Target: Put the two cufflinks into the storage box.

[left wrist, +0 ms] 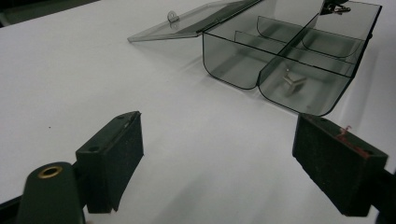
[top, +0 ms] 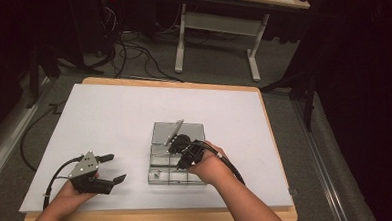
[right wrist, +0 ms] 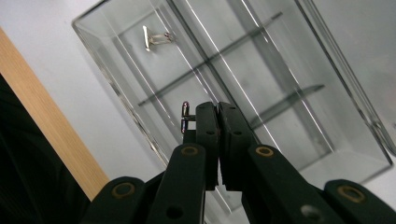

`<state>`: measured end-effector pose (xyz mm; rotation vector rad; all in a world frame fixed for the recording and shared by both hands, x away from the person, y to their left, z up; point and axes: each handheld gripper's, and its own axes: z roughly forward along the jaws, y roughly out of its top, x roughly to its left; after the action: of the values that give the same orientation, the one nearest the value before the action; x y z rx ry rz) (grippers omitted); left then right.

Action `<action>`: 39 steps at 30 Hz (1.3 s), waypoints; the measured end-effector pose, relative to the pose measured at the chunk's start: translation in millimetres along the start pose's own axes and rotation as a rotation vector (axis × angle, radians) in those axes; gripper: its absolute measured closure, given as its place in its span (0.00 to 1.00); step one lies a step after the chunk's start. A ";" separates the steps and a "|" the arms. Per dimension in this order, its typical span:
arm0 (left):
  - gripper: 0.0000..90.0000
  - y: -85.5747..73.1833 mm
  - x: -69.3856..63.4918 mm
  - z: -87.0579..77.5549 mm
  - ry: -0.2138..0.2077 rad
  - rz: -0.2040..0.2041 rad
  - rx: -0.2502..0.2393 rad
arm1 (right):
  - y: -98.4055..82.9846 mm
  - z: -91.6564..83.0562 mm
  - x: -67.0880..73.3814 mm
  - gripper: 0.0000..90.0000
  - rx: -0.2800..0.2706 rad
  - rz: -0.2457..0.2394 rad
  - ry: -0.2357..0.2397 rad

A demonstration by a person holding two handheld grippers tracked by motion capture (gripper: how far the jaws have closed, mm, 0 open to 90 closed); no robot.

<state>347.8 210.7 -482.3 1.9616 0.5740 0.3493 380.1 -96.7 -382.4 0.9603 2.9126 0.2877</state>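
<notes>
A clear plastic compartment box (top: 159, 178) lies on the white table with its lid (top: 184, 127) folded open at the far side. One small metal clip-like piece (right wrist: 156, 37) (left wrist: 293, 81) lies in a near corner compartment. My right gripper (top: 179, 165) (right wrist: 218, 106) hangs over the box's compartments, jaws pressed together on a second small metal piece (right wrist: 186, 119) that sticks out beside the tips. My left gripper (top: 116, 167) (left wrist: 222, 126) rests on the table left of the box, open with nothing between its pads (left wrist: 114, 158).
The box (left wrist: 275, 56) has several dividers, and its lid (left wrist: 187, 23) carries a small latch. A wooden table edge (right wrist: 51, 126) runs close to the box's near side. Beyond the table, on the floor, are cables (top: 126, 48) and a desk frame (top: 215, 24).
</notes>
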 end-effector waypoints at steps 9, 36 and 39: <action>0.19 0.0 0.2 -0.1 0.000 0.001 0.000 | 11.7 9.2 10.4 0.98 -0.017 -0.026 0.025; 0.19 0.0 0.4 -0.2 -0.002 -0.001 0.000 | 32.7 49.3 29.8 0.98 0.027 -0.104 0.002; 0.19 -0.1 0.5 -0.2 -0.004 -0.002 0.000 | 33.4 50.7 28.9 0.98 0.023 -0.099 0.002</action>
<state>348.2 211.1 -482.3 1.9609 0.5735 0.3446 382.3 -45.2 -425.6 0.8150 2.9593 0.2503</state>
